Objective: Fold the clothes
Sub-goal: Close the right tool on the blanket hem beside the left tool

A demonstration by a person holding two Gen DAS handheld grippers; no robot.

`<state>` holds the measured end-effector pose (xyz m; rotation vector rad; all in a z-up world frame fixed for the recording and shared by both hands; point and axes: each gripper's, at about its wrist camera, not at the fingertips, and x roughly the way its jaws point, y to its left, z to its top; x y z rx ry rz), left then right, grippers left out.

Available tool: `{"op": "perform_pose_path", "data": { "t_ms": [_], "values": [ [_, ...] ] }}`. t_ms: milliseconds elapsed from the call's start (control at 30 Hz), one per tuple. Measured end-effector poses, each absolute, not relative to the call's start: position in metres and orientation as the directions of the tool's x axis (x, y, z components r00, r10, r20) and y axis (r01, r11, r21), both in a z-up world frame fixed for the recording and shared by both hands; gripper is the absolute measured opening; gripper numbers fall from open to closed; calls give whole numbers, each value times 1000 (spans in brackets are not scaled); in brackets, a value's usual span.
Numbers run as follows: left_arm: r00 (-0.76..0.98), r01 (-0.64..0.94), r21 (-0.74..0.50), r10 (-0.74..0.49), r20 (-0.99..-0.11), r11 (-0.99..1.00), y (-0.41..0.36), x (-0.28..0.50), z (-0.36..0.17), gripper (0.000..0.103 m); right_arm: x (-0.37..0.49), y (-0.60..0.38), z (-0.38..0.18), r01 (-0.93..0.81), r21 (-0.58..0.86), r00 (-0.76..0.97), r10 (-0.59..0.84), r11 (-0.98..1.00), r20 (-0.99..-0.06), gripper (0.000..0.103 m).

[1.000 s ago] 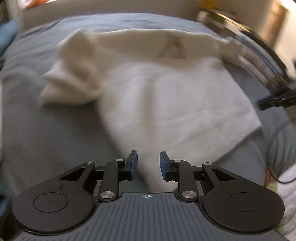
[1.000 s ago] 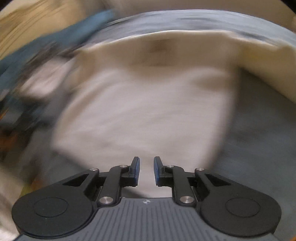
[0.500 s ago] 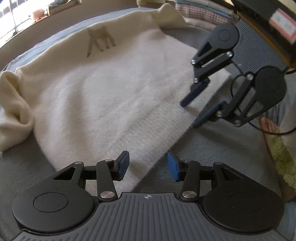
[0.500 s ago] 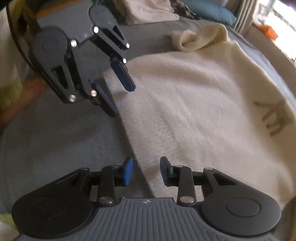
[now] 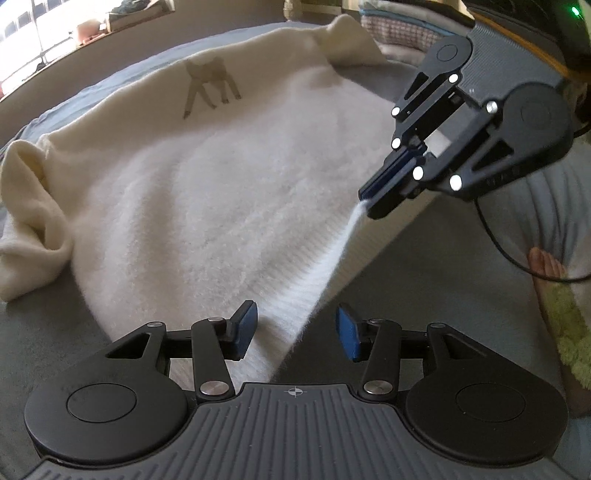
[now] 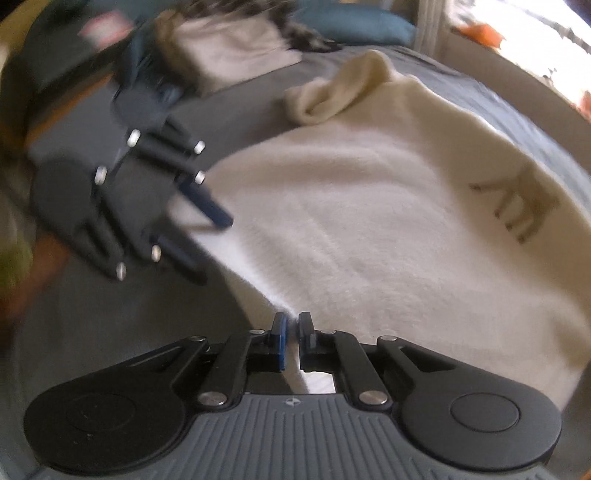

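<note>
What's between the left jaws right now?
The sweater's ribbed hem corner lies between the left gripper's open jaws, unpinched; the left wrist view shows it.

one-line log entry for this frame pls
stage: gripping hem | right claw: just closed, shut on sweater hem | left claw: open over hem corner, not gripping | sweater: flat on bed

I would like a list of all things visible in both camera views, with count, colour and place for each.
sweater: one, cream, spread flat on the bed cover, small deer motif near its far edge
bed cover: one, grey, under the sweater
folded cloth: one, beige, far side of the bed
pillow: one, teal, far end
cable: one, black, trailing from the right gripper
left gripper: open, jaws either side of the hem corner
right gripper: shut on the sweater's hem
</note>
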<state>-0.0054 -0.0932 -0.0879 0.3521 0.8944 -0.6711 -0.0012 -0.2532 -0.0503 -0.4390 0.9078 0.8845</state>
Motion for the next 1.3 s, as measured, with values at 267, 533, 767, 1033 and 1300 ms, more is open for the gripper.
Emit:
{"op": "perform_pose_path", "data": {
  "t_ms": [267, 533, 767, 1033, 1300],
  "values": [
    [448, 583, -68, -390, -804, 810, -92, 15, -90, 47, 18, -263, -55, -744, 115, 308, 490, 658, -815, 4],
    [445, 563, -90, -393, -805, 821, -95, 24, -93, 47, 11, -257, -55, -780, 154, 248, 524, 607, -815, 7],
    [435, 535, -136, -410, -801, 834, -89, 27, -94, 47, 7, -245, -61, -786, 212, 174, 537, 580, -825, 20],
    [434, 518, -154, -414, -800, 841, -87, 29, -96, 47, -2, -235, -64, -809, 172, 182, 519, 561, -835, 24],
    [434, 511, -165, -419, -798, 843, -82, 27, -93, 47, 3, -238, -65, -774, 154, 236, 505, 614, -830, 3]
  ]
}}
